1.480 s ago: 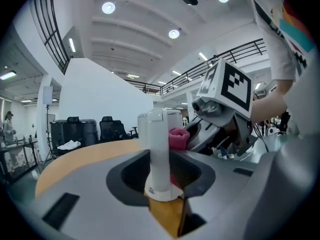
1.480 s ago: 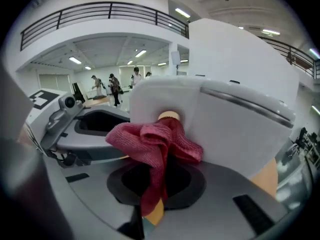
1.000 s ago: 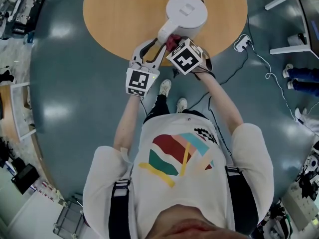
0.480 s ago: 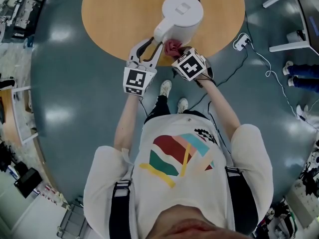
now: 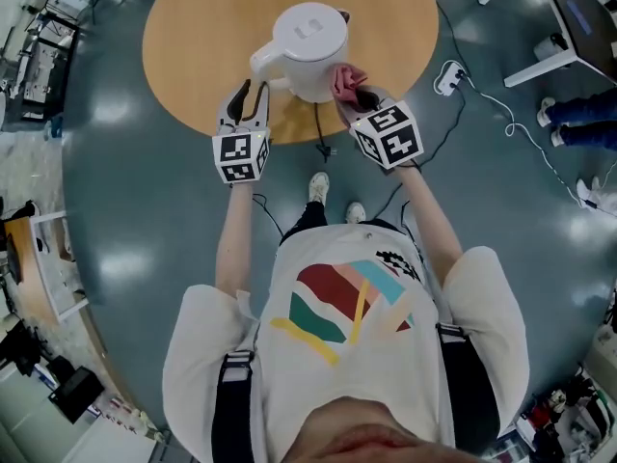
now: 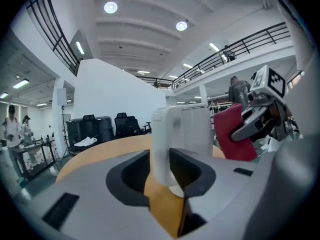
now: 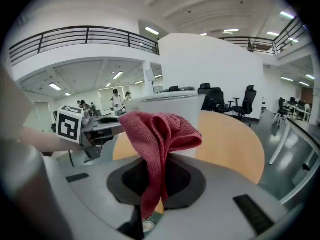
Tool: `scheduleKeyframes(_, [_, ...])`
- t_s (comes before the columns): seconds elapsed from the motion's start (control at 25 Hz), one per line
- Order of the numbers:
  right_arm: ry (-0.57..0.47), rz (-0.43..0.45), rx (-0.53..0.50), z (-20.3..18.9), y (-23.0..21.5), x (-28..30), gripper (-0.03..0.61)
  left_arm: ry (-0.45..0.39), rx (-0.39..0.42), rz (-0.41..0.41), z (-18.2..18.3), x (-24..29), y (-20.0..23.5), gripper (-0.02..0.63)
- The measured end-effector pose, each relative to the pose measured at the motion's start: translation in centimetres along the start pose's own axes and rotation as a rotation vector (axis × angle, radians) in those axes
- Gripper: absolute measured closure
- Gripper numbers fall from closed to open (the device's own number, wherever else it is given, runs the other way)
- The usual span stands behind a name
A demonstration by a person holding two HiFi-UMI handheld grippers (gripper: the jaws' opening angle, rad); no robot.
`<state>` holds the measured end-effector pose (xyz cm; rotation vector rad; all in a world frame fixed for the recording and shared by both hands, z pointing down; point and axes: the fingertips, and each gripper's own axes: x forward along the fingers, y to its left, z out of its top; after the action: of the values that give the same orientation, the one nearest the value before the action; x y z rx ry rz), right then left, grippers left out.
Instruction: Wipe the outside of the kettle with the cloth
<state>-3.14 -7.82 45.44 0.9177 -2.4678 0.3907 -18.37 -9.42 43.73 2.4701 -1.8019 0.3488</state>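
Note:
A white kettle [image 5: 308, 39] stands near the front edge of a round wooden table [image 5: 193, 37]. My left gripper [image 5: 248, 92] is shut on the kettle's handle [image 5: 264, 64], which points left. In the left gripper view the handle [image 6: 161, 139] stands upright between the jaws. My right gripper [image 5: 355, 93] is shut on a red cloth [image 5: 347, 78], which lies against the kettle's near right side. In the right gripper view the cloth [image 7: 159, 131] bunches up out of the jaws in front of the kettle's wall [image 7: 177, 104]. The left gripper view also shows the cloth [image 6: 234, 133].
The kettle's black cable [image 5: 318, 128] hangs over the table's front edge. A white power strip [image 5: 445, 77] with cords lies on the grey floor to the right. White desk legs [image 5: 540, 61] and another person's feet [image 5: 569, 123] are at far right.
The kettle's handle has swung left with my left gripper on it. My right gripper has carried the cloth from the kettle's near side round to its right side.

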Motion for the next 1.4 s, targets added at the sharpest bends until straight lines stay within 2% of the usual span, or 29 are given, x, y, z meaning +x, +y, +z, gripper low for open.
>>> scheduleKeyframes(0.12, [-0.080, -0.063, 0.068, 0.7, -1.6, -1.5, 0.531, 0.040, 0.009, 0.063, 0.0, 1.1, 0.9, 0.449])
scheduleKeyframes(0.2, [-0.128, -0.097, 0.110, 1.3, -2.2, -2.3, 0.531, 0.042, -0.015, 0.120, 0.4, 1.1, 1.6, 0.449])
scheduleKeyframes(0.32, [-0.171, -0.131, 0.130, 2.4, -2.5, -3.5, 0.531, -0.052, -0.113, 0.206, 2.5, -0.5, 2.7, 0.449])
scheduleKeyframes(0.4, [-0.190, -0.142, 0.129, 2.9, -2.7, -4.4, 0.532, -0.132, -0.166, 0.226, 4.3, -2.0, 2.6, 0.449])
scheduleKeyframes(0.52, [-0.218, -0.151, 0.125, 2.9, -2.5, -6.4, 0.531, -0.203, -0.159, 0.211, 6.5, -4.2, 0.4, 0.449])
scheduleKeyframes(0.68, [-0.252, -0.139, 0.119, 2.3, -1.5, -9.1, 0.532, -0.249, -0.179, 0.195, 8.2, -6.9, -3.3, 0.448])
scheduleKeyframes(0.88, [-0.296, -0.104, 0.122, 0.7, 0.4, -12.9, 0.532, -0.259, -0.148, 0.219, 9.0, -10.7, -8.0, 0.449])
scheduleKeyframes(1.12, [-0.379, -0.083, 0.106, -0.2, 3.3, -17.3, 0.531, -0.304, -0.160, 0.230, 9.9, -15.3, -12.6, 0.449])
scheduleKeyframes(1.4, [-0.417, -0.135, 0.016, -0.3, 6.1, -20.1, 0.532, -0.294, -0.105, 0.154, 9.5, -16.6, -15.2, 0.448])
